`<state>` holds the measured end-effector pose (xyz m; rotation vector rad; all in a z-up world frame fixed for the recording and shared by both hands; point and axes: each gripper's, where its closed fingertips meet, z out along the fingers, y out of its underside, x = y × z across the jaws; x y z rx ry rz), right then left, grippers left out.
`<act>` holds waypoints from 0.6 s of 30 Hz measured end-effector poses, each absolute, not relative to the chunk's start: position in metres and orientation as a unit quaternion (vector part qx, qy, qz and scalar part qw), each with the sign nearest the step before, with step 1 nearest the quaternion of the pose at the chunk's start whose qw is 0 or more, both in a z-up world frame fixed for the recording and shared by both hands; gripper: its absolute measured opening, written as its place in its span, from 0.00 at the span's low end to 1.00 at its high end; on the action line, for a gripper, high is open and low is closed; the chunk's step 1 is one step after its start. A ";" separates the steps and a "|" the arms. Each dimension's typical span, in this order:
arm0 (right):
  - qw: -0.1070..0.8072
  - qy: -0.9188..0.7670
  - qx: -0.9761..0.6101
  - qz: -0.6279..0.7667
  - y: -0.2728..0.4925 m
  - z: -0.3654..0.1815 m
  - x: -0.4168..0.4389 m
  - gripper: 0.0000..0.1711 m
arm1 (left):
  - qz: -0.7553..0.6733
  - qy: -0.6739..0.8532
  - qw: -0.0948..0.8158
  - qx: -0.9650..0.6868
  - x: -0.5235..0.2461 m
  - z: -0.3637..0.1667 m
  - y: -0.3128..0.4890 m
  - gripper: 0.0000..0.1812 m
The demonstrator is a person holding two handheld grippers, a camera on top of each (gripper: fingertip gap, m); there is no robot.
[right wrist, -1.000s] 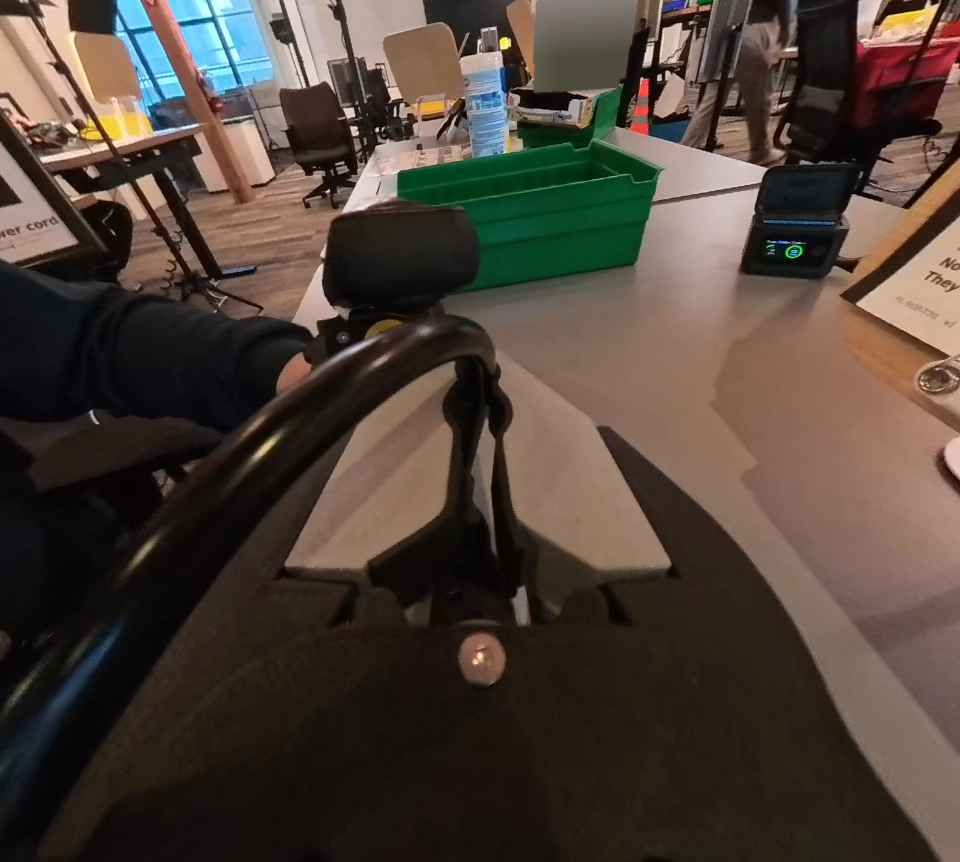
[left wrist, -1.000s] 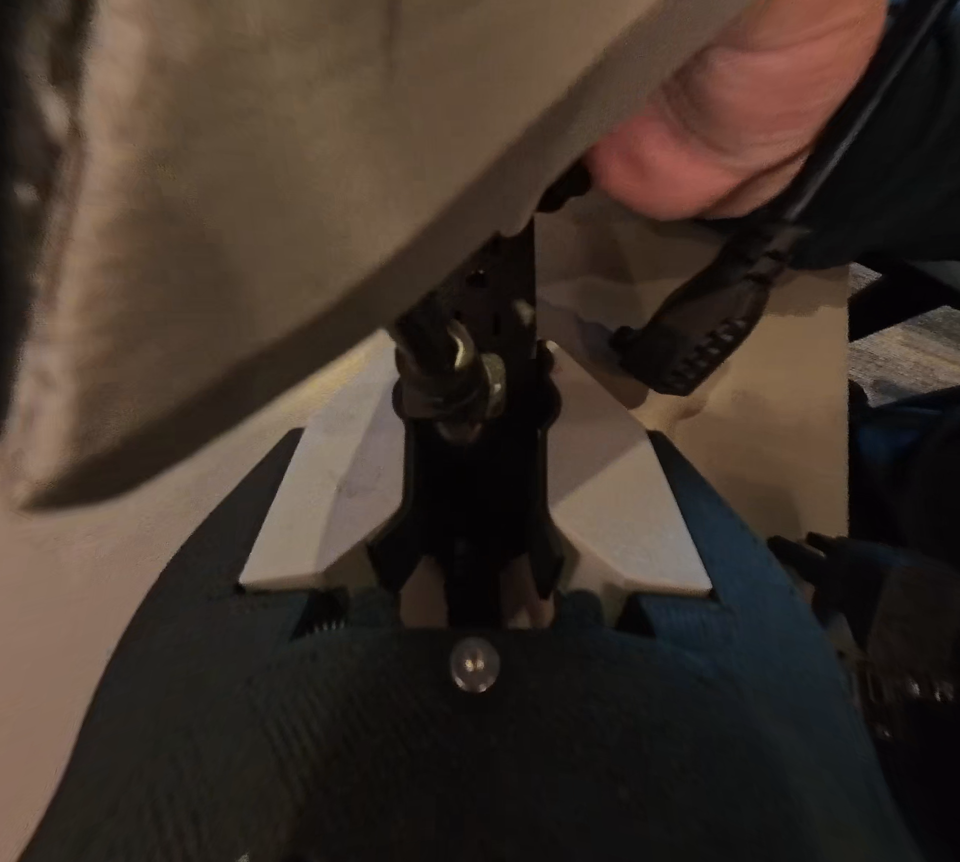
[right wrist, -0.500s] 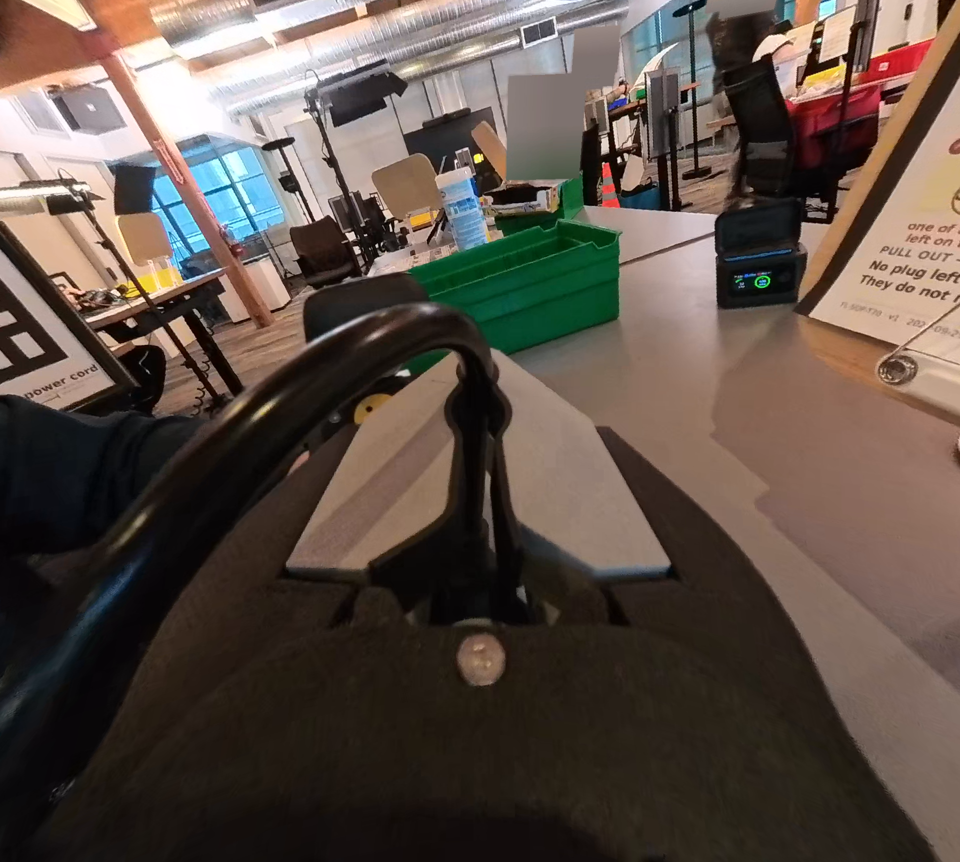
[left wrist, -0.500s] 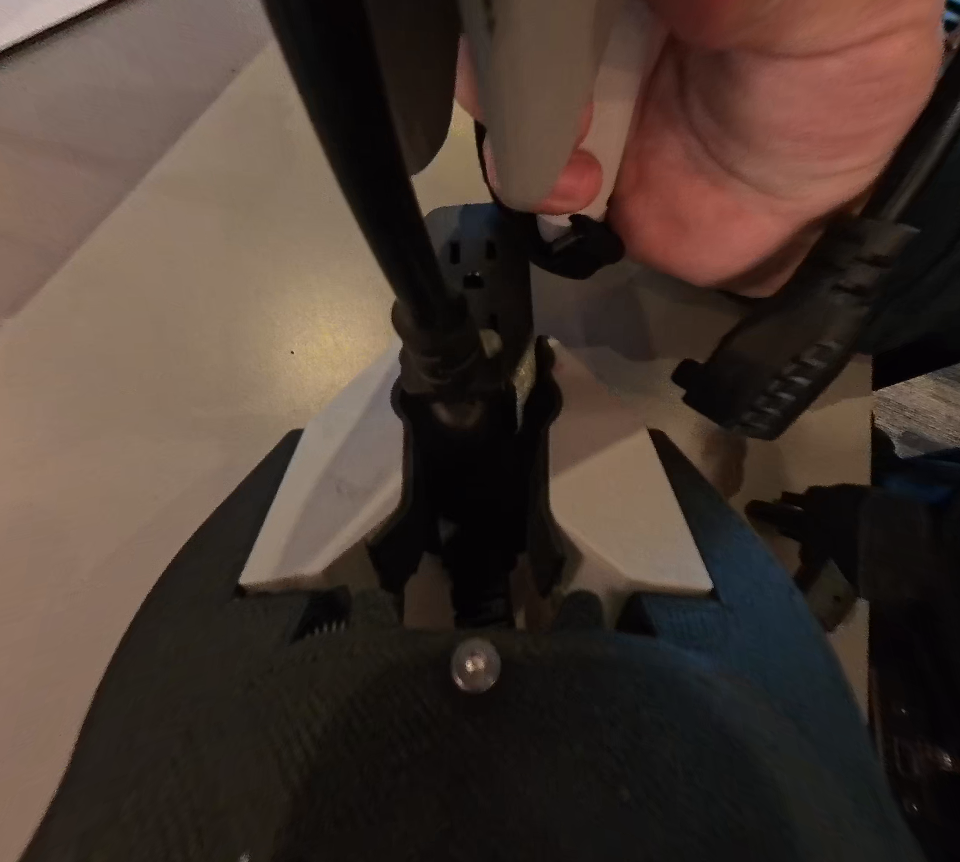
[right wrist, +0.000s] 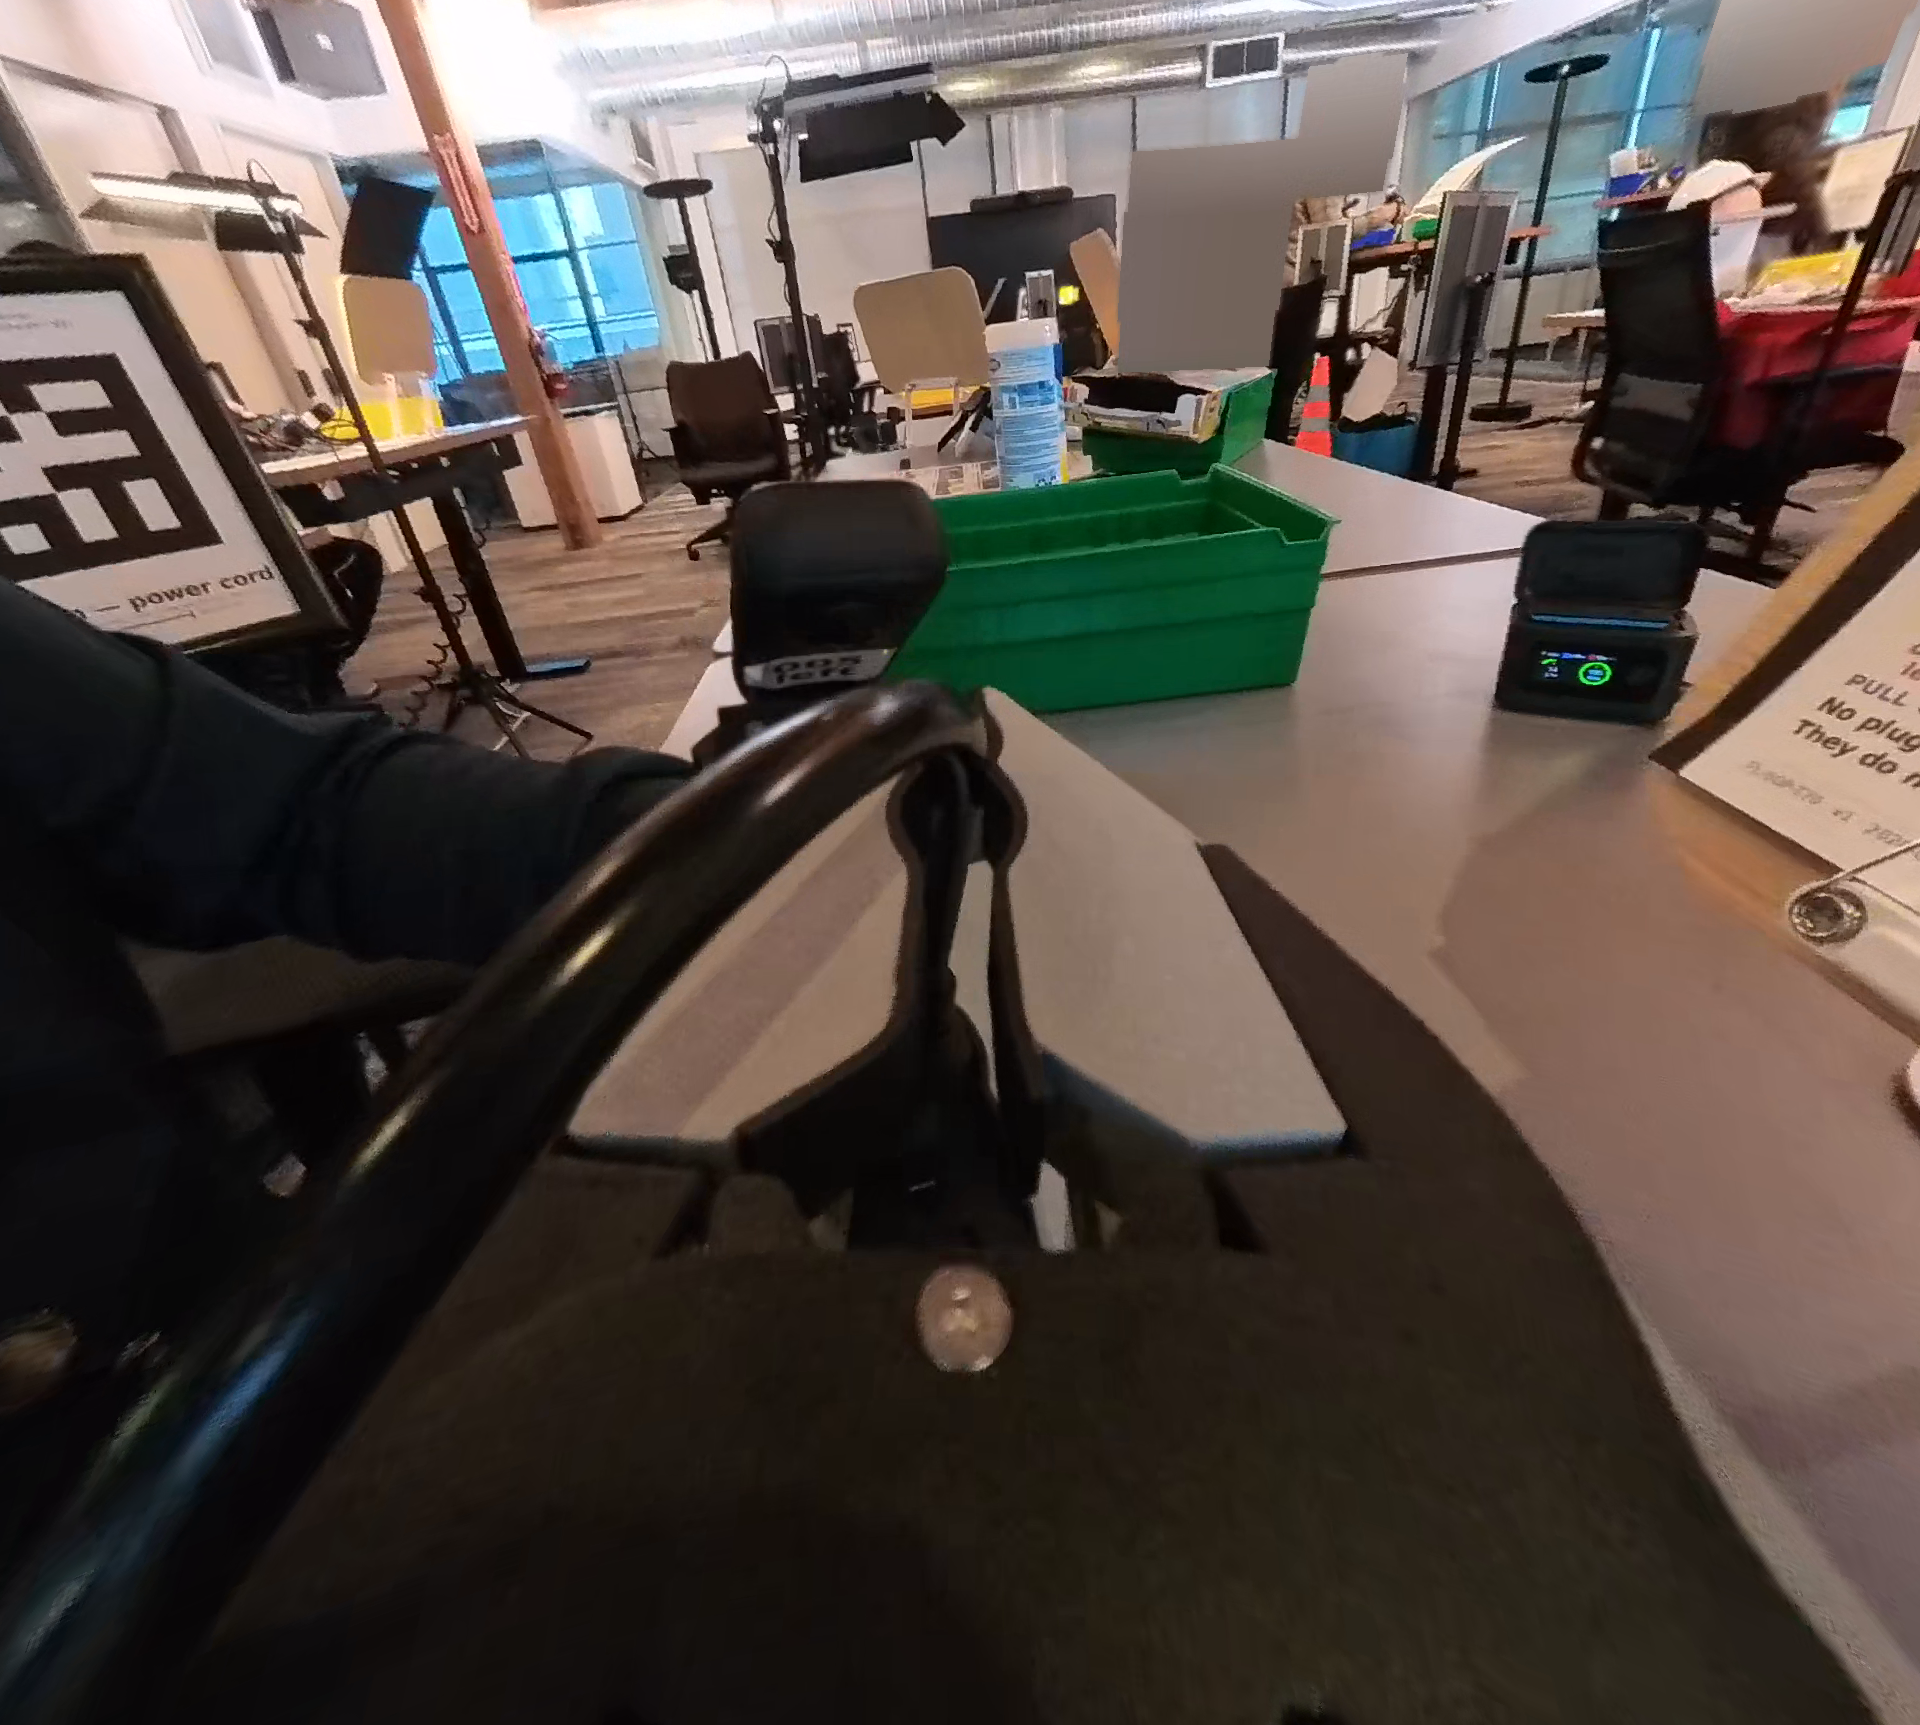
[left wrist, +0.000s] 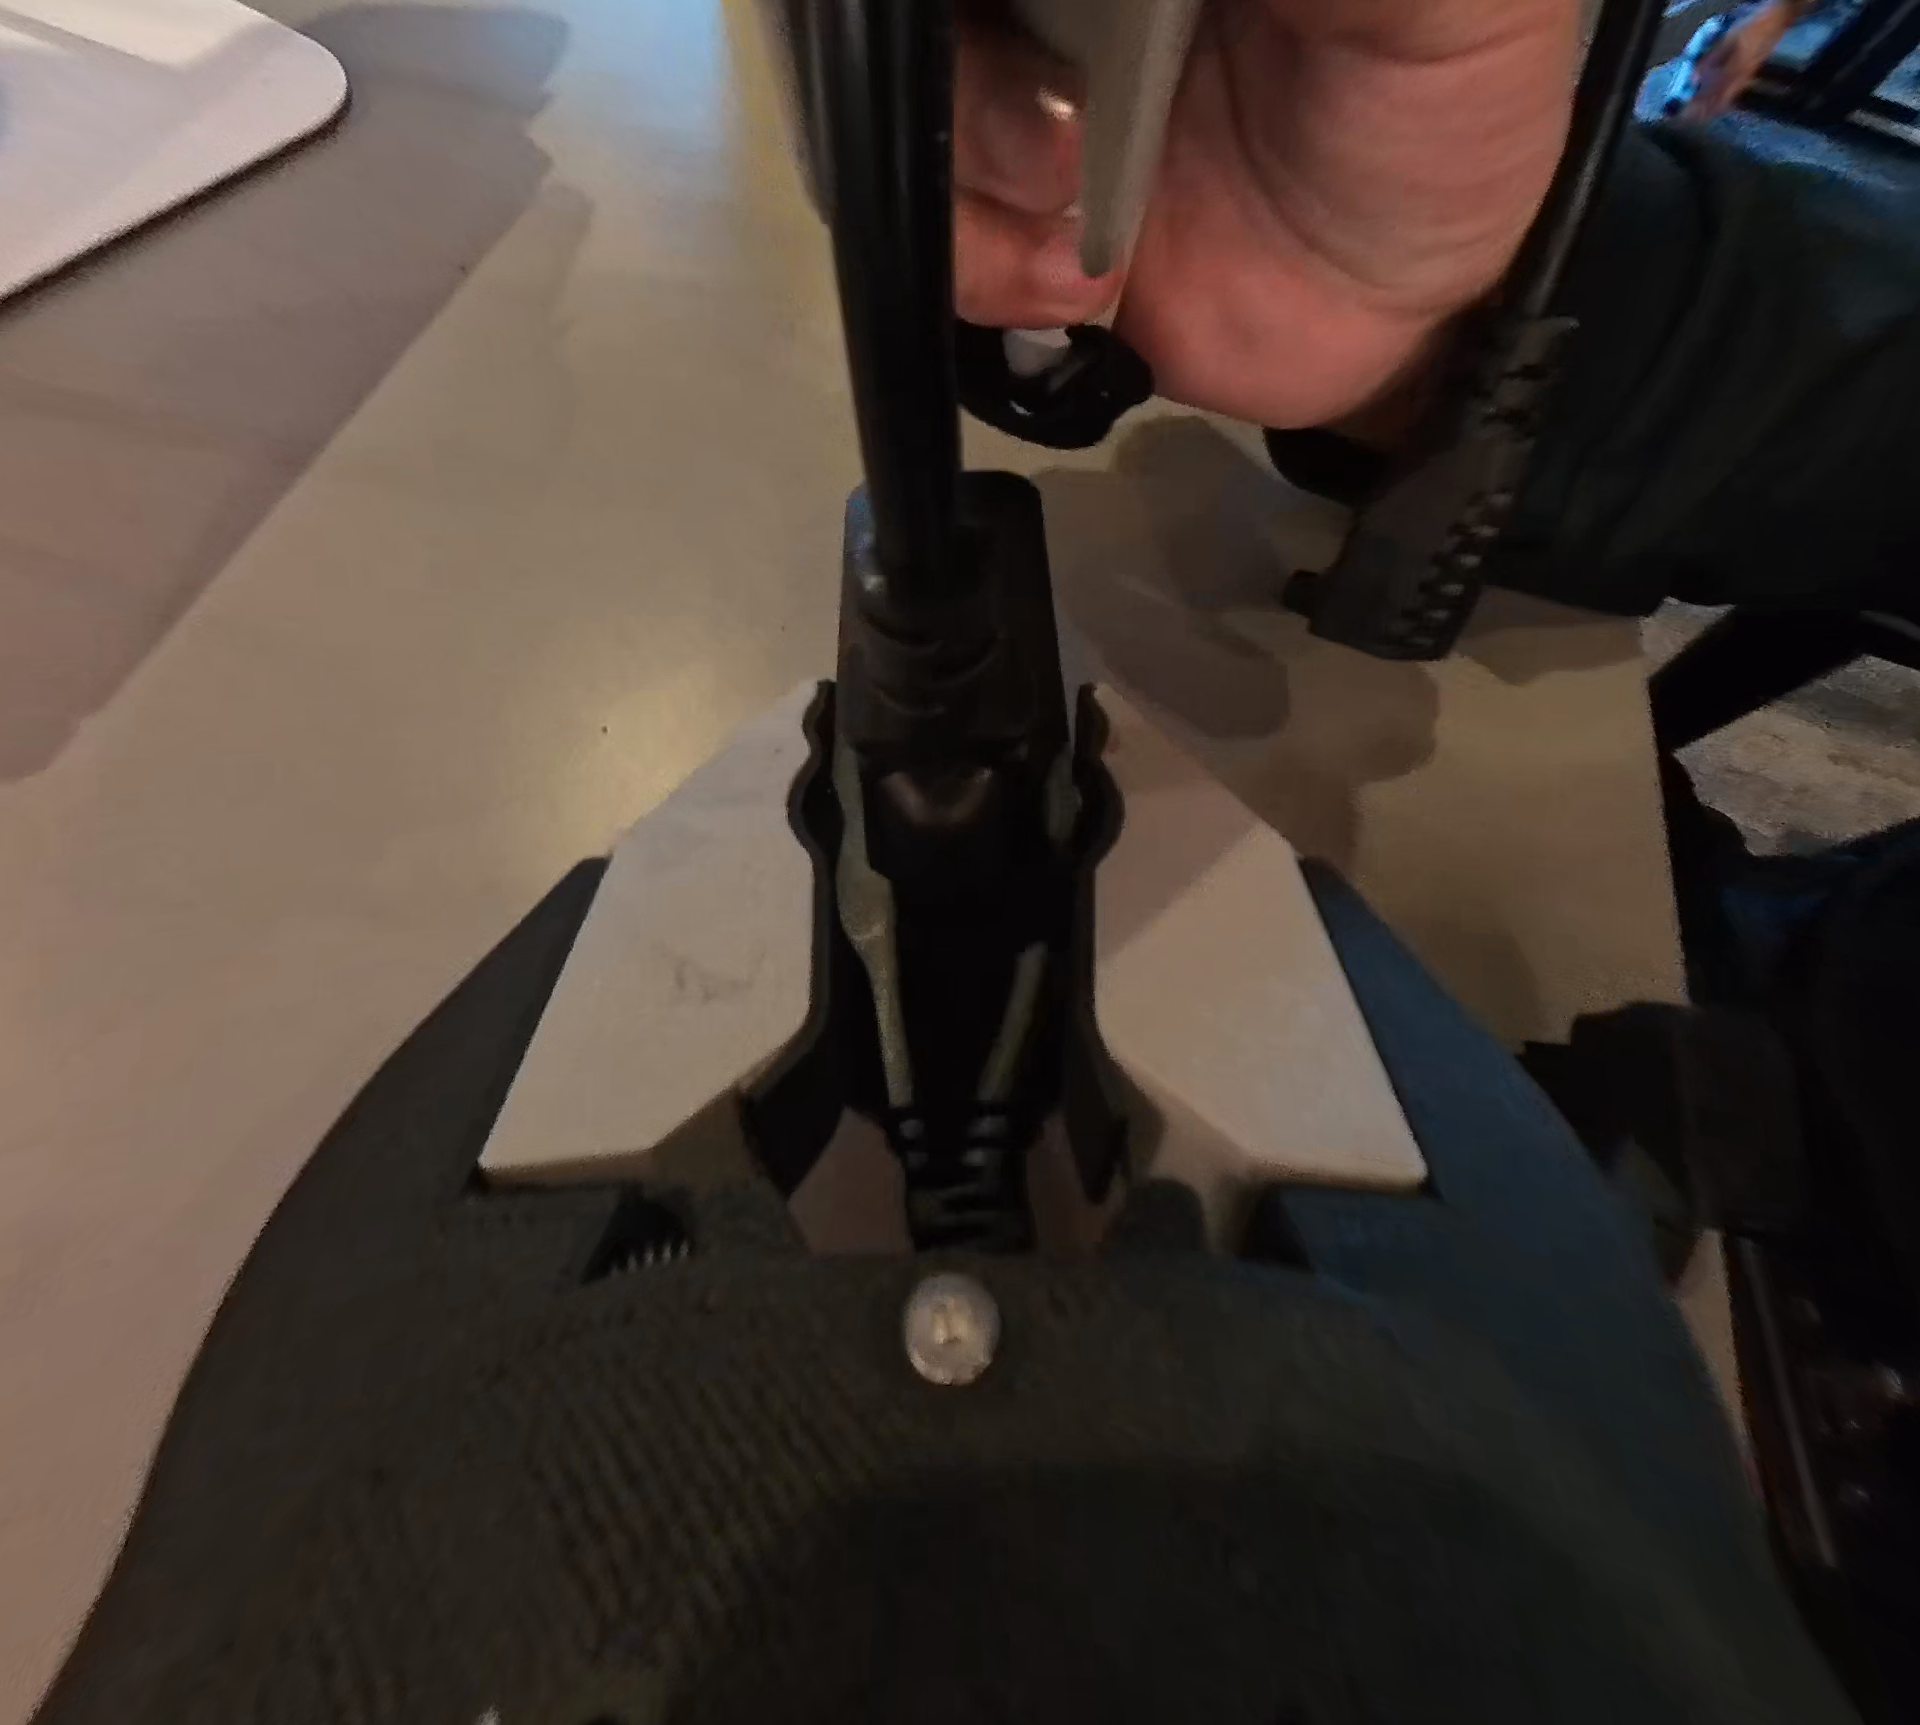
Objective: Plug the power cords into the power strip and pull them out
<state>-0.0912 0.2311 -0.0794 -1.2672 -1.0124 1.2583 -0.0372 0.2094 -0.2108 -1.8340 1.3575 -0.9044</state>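
In the left wrist view my left gripper (left wrist: 956,719) is shut on a narrow black power strip (left wrist: 1013,553) that sticks out past the fingertips. A black plug (left wrist: 904,647) sits against the strip's left face. Its power cord (left wrist: 894,221) runs straight up to my right gripper's grey finger (left wrist: 1132,13), held by a hand (left wrist: 1351,117). In the right wrist view my right gripper (right wrist: 951,761) is shut on the black cord (right wrist: 582,927), which arcs in from the lower left. A second black plug (left wrist: 1444,522) hangs on its cord at the right, just above the table.
The grey table (left wrist: 416,636) carries a white pad (left wrist: 156,117) at the far left. Ahead in the right wrist view are a green bin (right wrist: 1122,595), a small black device with a lit screen (right wrist: 1595,647), a printed sign (right wrist: 1849,719) and a framed sign (right wrist: 104,470).
My right gripper and its hand have lifted, drawing the cord upright. The plug's metal prongs and the strip's outlet face showed earlier; now the plug sits against the strip and hides them.
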 end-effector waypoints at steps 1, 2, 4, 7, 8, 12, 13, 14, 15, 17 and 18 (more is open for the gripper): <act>0.515 -0.423 -0.528 0.526 0.231 -0.080 -0.092 0.00 | -0.350 0.524 0.329 -0.703 -0.040 -0.212 0.208 0.24; 0.515 -0.426 -0.528 0.524 0.230 -0.081 -0.094 0.00 | -0.349 0.529 0.327 -0.701 -0.042 -0.213 0.207 0.24; 0.519 -0.433 -0.528 0.514 0.229 -0.082 -0.096 0.02 | -0.340 0.541 0.329 -0.696 -0.046 -0.214 0.205 0.24; 0.531 -0.437 -0.528 0.499 0.227 -0.079 -0.096 0.00 | -0.349 0.554 0.318 -0.686 -0.050 -0.214 0.199 0.24; 0.537 -0.437 -0.523 0.497 0.224 -0.076 -0.096 0.00 | -0.358 0.554 0.318 -0.681 -0.050 -0.211 0.198 0.24; 0.555 -0.432 -0.494 0.512 0.215 -0.061 -0.091 0.01 | -0.403 0.539 0.327 -0.664 -0.053 -0.194 0.194 0.25; 0.557 -0.430 -0.493 0.511 0.215 -0.060 -0.090 0.01 | -0.414 0.531 0.325 -0.664 -0.054 -0.192 0.195 0.24; 0.558 -0.427 -0.496 0.510 0.216 -0.060 -0.089 0.01 | -0.425 0.524 0.322 -0.664 -0.055 -0.190 0.195 0.25; 0.558 -0.425 -0.499 0.509 0.217 -0.061 -0.089 0.02 | -0.434 0.520 0.317 -0.664 -0.056 -0.189 0.195 0.27; 0.557 -0.422 -0.503 0.509 0.218 -0.063 -0.090 0.02 | -0.438 0.522 0.304 -0.666 -0.056 -0.193 0.193 0.28; 0.555 -0.422 -0.504 0.510 0.218 -0.063 -0.091 0.02 | -0.436 0.526 0.302 -0.665 -0.056 -0.194 0.191 0.28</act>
